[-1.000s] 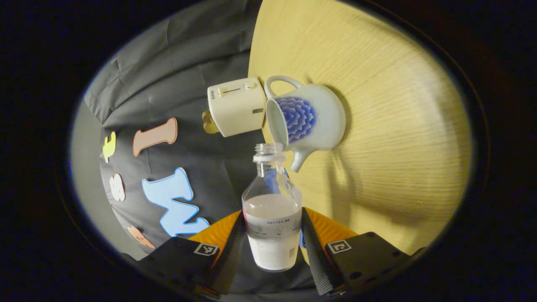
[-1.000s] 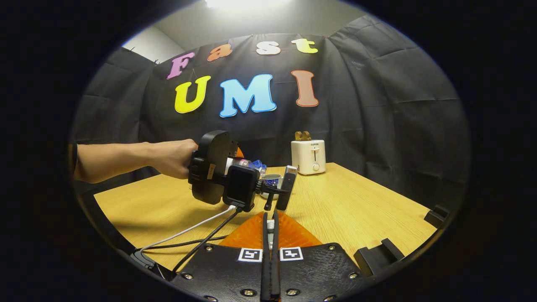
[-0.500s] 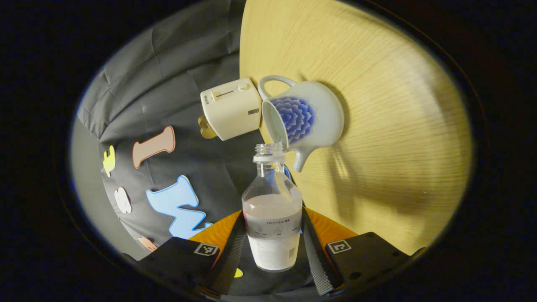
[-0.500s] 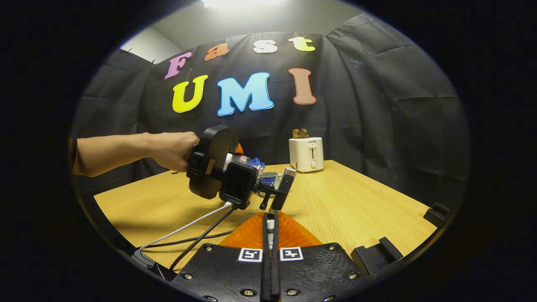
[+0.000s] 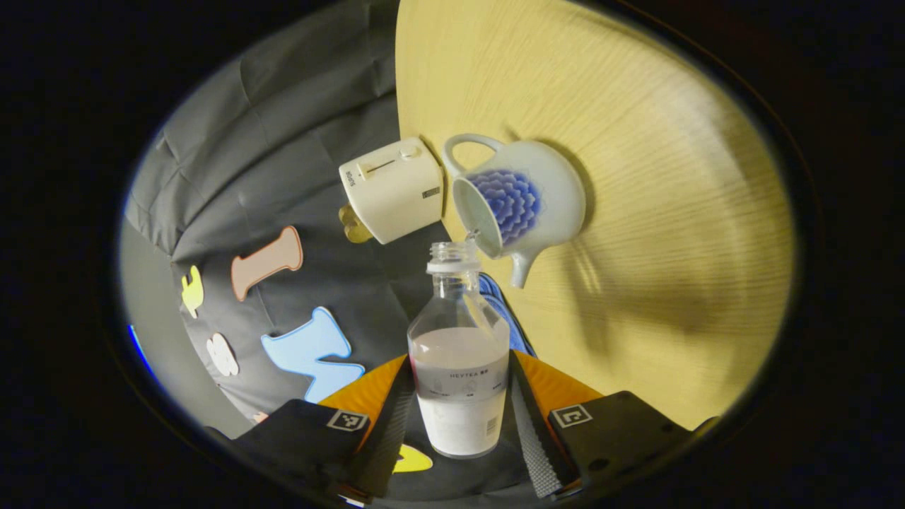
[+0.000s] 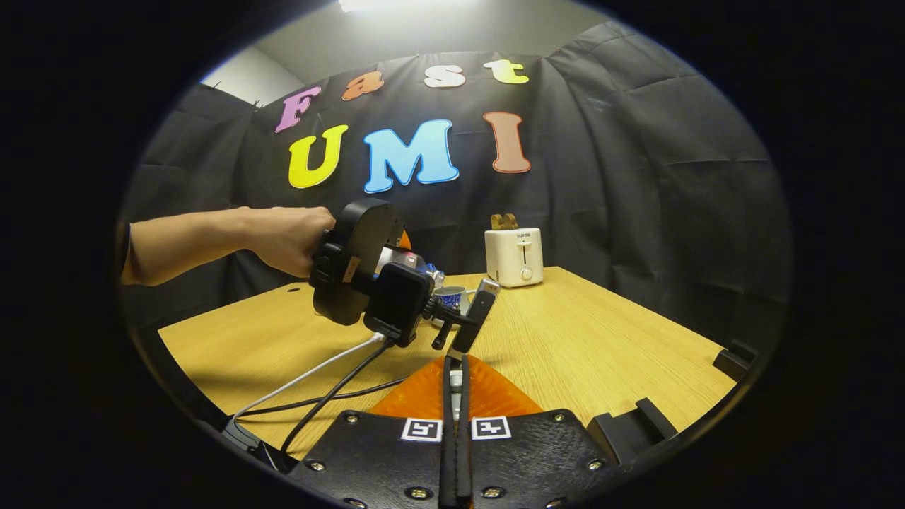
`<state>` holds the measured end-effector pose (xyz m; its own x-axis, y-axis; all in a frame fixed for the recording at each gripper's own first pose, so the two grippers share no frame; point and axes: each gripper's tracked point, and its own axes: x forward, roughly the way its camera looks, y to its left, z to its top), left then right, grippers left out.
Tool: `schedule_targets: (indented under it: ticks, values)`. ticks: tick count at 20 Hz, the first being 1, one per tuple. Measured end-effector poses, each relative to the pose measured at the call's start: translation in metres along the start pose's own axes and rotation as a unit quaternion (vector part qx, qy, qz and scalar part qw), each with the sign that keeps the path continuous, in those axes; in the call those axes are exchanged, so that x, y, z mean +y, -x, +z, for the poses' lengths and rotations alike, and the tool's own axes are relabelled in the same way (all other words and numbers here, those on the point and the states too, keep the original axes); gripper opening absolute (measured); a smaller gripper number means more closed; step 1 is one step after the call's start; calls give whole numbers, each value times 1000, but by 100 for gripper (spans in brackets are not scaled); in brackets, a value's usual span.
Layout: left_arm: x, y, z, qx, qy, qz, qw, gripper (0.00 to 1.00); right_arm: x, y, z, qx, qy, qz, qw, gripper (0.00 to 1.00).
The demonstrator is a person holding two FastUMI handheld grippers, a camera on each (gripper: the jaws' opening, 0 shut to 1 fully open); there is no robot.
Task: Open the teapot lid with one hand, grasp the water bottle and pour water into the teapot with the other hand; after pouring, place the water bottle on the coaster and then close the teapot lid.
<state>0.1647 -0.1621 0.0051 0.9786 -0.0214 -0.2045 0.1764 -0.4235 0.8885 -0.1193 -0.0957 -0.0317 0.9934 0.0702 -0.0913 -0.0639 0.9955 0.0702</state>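
— How is the light in the two views?

— The right gripper view is lit from a bright ceiling lamp (image 6: 396,6) above and ahead of the fingers, blown out to white glare. The table (image 6: 580,346) is evenly lit.

— And the left gripper view?

— Warmer and dimmer. The teapot (image 5: 523,201) casts a soft shadow on the wood. Both views bow strongly and darken toward their rims; nearby parts stay sharp.

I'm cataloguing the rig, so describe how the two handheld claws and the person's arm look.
Each claw has a black body carrying two square black-and-white tags, over an orange base. Seen from the right gripper view, the left unit is a round black housing with a black box mounted on it, trailing one white and one black cable. The forearm is bare.
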Motion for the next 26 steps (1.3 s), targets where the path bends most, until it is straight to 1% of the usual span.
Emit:
schedule_targets:
  ticks: [6, 8, 9, 12, 15, 16, 23, 26]
  values:
    - [7, -1, -7, 4, -26, -1, 1000, 86, -1, -1, 1, 0, 1, -2, 1000, 1]
    - [8, -1, -7, 2, -41, -1, 999, 79, -1, 0, 1, 1, 0, -3, 1000, 1]
    - [8, -1, -6, 2, -46, -1, 999, 86, -1, -1, 1, 1, 0, -4, 1000, 1]
    - [13, -2, -1, -3, -63, 5, 998, 86, -1, -2, 4, -1, 2, -4, 1000, 1]
    - [10, -4, 4, -8, -70, -4, 997, 86, -2, -1, 3, 0, 3, -5, 1000, 1]
    - [13, -4, 5, -9, -74, 0, 997, 86, -3, -1, 3, -1, 3, -6, 1000, 1]
    - [19, -1, 6, -3, -100, -1, 995, 86, -5, -2, 0, 4, 1, -8, 1000, 1]
    - [19, -1, 6, -2, -103, -1, 995, 86, -8, -1, 0, 2, -3, -12, 1000, 1]
